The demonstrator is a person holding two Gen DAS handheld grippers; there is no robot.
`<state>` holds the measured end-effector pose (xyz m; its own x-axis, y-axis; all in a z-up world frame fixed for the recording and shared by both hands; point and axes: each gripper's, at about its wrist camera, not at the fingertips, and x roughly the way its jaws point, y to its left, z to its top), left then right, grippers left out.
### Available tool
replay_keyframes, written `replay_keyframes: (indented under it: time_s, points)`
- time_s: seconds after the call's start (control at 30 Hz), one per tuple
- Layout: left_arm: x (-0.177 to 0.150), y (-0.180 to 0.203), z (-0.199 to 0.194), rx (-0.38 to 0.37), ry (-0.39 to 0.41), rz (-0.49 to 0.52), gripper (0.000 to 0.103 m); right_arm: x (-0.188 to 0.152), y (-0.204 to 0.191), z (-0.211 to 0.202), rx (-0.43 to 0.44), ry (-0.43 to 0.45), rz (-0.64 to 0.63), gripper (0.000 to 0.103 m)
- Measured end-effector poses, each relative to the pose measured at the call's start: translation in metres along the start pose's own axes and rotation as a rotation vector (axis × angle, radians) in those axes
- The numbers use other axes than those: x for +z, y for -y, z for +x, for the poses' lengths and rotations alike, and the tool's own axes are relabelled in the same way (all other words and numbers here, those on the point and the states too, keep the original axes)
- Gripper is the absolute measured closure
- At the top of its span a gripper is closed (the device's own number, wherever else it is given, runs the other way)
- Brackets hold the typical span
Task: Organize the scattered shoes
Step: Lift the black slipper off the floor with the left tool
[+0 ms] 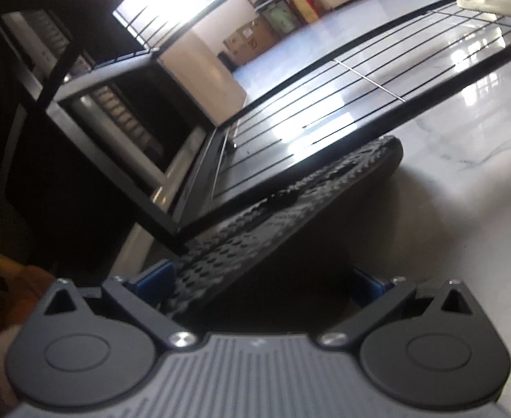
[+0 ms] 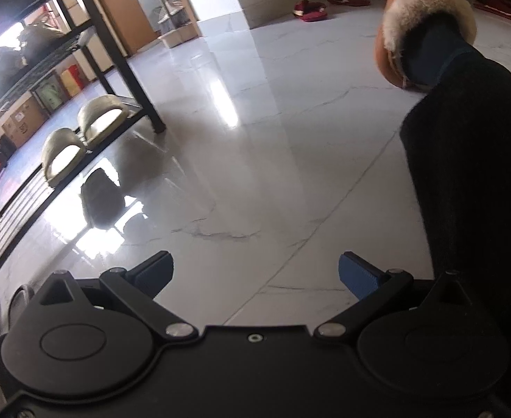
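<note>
black shoe point(image 1: 283, 209) sole-up between left gripper point(image 1: 265, 285) jaws — contact unclear — right gripper point(image 2: 255, 271) agape

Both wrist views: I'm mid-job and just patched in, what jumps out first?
In the left wrist view, a black shoe with a studded sole runs from between the left gripper fingers up to the lowest wire shelf of the black metal rack. In the right wrist view, the right gripper hangs open over bare glossy white marble floor. At left, two beige slippers sit on the rack's bottom shelf.
</note>
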<state>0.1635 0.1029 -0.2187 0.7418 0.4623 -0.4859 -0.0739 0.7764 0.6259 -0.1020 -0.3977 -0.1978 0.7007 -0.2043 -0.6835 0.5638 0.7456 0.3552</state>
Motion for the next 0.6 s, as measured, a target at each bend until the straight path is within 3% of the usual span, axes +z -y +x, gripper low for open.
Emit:
replay_keyframes:
  time_s: [0.17,0.37,0.6]
  points:
    - [-0.001,0.000,-0.004,-0.003,0.004,-0.006,0.004,-0.002,-0.005,0.006,0.037,-0.035,-0.005,0.000]
    - [-0.005,0.016,-0.021,0.019,-0.031,0.061,0.007,-0.002,-0.005,0.007,0.051,-0.038,0.006,0.000]
    - [-0.009,0.030,-0.063,-0.014,-0.088,0.007,0.014,-0.001,-0.004,0.010,0.112,-0.044,0.050,0.000]
